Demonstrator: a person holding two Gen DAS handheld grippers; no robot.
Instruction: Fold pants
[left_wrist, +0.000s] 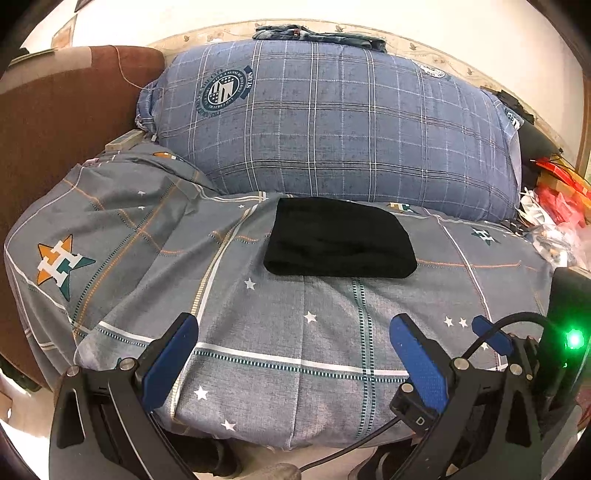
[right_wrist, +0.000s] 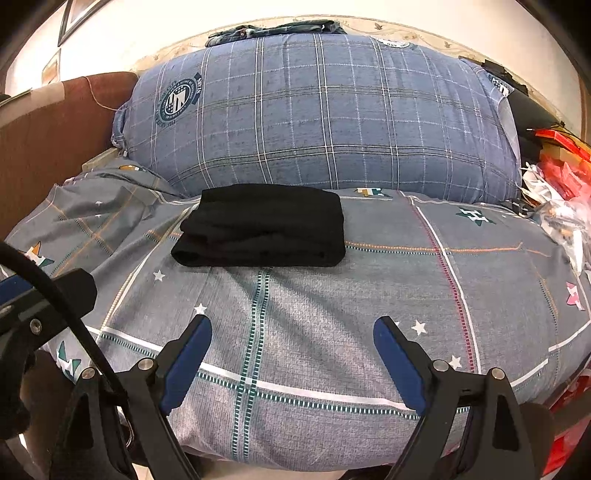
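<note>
The black pants (left_wrist: 340, 238) lie folded in a neat block in the middle of the frame, on the grey bed sheet (left_wrist: 258, 332). Their far edge sits just beside the big blue checked pillow (left_wrist: 332, 122). A wide strip of bare sheet lies between the pants and both grippers (lots of room there). At the right edge of the frame sits a messy pile of red and white stuff (right_wrist: 561, 184). The left gripper (left_wrist: 295, 354) and the right gripper (right_wrist: 291, 350) hang low near the sheet's front edge, jaws spread wide, holding nothing.
</note>
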